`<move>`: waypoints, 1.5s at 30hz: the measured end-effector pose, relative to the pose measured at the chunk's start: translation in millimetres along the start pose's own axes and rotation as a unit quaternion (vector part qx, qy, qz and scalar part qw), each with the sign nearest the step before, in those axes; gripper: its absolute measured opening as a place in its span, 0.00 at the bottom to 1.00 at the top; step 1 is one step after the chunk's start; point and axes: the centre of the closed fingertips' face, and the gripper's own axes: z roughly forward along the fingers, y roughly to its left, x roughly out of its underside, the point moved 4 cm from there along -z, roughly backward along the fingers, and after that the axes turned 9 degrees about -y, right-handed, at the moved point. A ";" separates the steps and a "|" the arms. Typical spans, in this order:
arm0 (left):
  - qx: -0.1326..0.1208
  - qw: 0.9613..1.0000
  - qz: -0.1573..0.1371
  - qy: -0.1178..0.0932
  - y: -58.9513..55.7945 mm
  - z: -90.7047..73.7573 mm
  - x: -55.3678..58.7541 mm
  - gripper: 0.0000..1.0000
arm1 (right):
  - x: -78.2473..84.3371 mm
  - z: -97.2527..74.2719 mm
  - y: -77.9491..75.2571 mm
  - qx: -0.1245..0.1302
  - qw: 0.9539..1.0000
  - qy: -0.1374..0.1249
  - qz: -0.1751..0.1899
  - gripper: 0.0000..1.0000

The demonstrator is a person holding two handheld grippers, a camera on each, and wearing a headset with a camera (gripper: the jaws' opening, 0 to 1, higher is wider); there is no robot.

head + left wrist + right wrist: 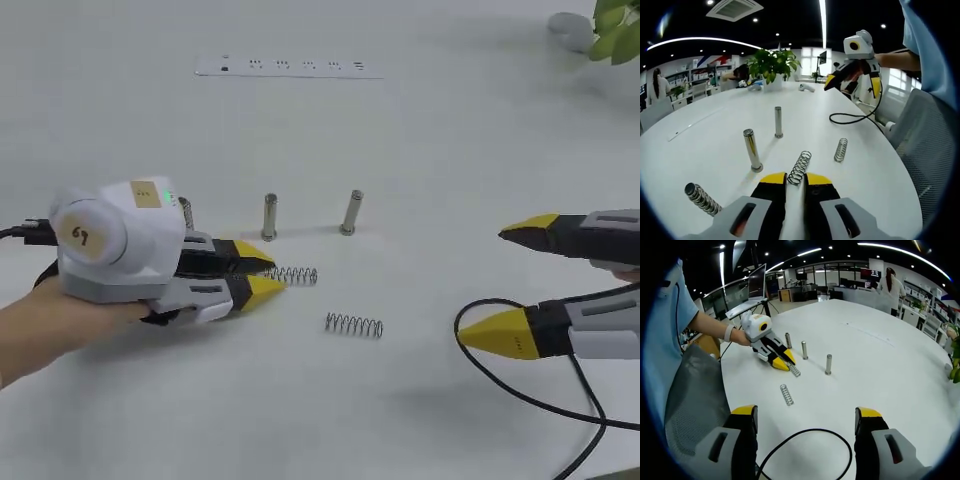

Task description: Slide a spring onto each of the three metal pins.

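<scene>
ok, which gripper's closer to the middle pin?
Left. The left gripper sits just on the person's side of the middle pin, shut on a spring. The right gripper is open, well off to the right, past the other bare pin.

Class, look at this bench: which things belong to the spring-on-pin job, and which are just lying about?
Belong to the job:
held spring, clamped in the left gripper
loose spring
left bare pin
right bare pin
pin already wearing a spring
right gripper, open

Just lying about:
power strip
plant
small white object beside it
</scene>
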 end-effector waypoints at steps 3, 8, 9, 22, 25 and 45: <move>0.000 1.000 0.002 0.002 -0.5 -1.9 0.2 0.05 | 0.3 0.1 0.1 0.000 1.000 0.002 -0.001 0.78; -0.002 1.000 0.006 0.004 -0.3 -4.5 0.3 0.03 | 0.1 0.9 2.8 -0.001 1.000 0.002 -0.001 0.78; -0.002 1.000 0.005 0.004 -0.1 -4.4 0.3 0.03 | 0.1 1.0 3.1 -0.001 1.000 0.002 -0.001 0.78; -0.002 1.000 -0.007 -0.002 -1.8 -5.4 -0.5 0.02 | 2.2 3.3 9.1 -0.004 1.000 0.008 -0.002 0.78; -0.003 1.000 -0.002 -0.002 -0.8 -5.6 -1.6 0.02 | 1.7 4.8 10.5 -0.006 1.000 0.008 -0.002 0.77; 0.004 1.000 0.009 -0.027 -9.6 -22.0 -27.7 0.02 | -12.4 11.9 12.1 -0.022 1.000 0.000 -0.014 0.77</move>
